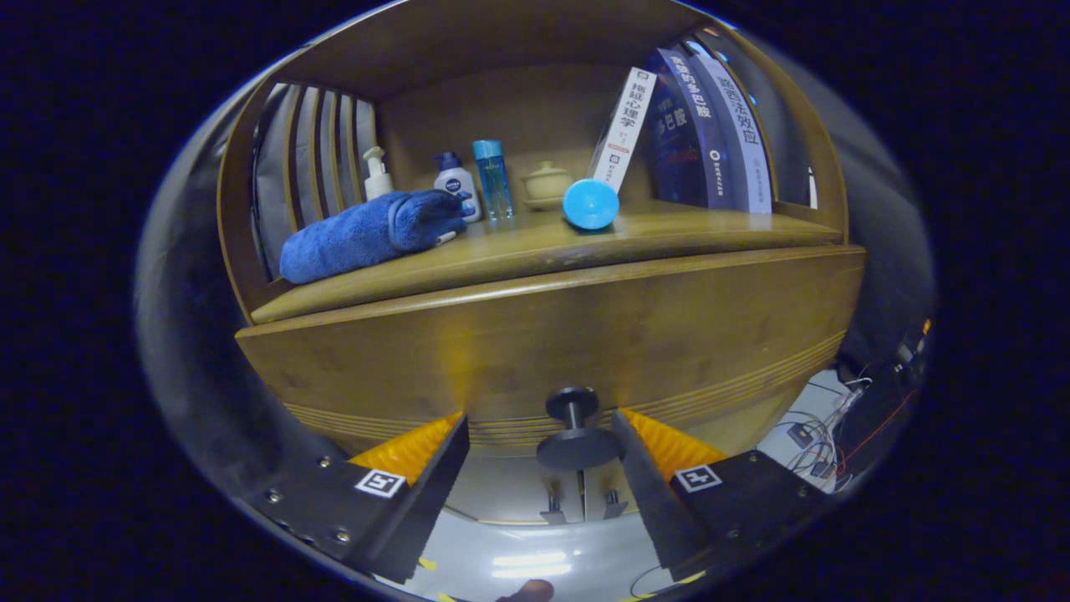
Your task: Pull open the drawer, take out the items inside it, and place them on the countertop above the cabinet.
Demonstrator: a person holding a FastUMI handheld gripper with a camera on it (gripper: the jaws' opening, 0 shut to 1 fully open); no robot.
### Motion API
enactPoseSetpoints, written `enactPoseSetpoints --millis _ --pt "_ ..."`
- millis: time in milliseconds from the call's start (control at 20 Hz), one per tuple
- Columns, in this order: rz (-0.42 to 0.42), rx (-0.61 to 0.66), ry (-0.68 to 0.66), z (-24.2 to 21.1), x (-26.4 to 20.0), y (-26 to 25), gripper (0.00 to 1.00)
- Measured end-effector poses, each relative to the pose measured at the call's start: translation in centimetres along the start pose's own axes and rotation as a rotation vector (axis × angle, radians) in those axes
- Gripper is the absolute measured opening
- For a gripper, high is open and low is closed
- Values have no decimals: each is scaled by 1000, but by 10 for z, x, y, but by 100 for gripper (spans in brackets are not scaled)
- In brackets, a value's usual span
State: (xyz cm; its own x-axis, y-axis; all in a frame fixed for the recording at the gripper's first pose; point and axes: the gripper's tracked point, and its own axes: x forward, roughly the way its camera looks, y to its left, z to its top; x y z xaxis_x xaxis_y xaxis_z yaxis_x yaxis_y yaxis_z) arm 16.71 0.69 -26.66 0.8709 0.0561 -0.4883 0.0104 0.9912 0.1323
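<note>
A wooden cabinet fills the gripper view, with its drawer front [543,334] right ahead of me. The drawer's black round knob [577,449] stands out between my two fingers, close against the right one and apart from the left. My gripper [539,418] is open around the knob. The inside of the drawer is hidden. On the countertop [669,230] above lie a rolled blue towel [368,234] at the left and a round blue object [590,203] near the middle.
At the back of the countertop stand a white pump bottle [378,174], a white lotion bottle [456,182], a clear blue bottle [491,177] and a small lidded pot [545,182]. Books [710,125] lean at the right. Cables [815,435] lie on the floor beside the cabinet.
</note>
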Motion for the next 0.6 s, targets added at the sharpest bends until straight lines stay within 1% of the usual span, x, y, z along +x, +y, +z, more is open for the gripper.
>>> enactPoseSetpoints --millis 150,250,450,600 --pt "2 3 -7 5 9 1 100" --pt "5 -3 -4 6 7 0 100" --pt "11 26 -26 2 8 1 100" --pt "19 72 -68 11 3 4 100"
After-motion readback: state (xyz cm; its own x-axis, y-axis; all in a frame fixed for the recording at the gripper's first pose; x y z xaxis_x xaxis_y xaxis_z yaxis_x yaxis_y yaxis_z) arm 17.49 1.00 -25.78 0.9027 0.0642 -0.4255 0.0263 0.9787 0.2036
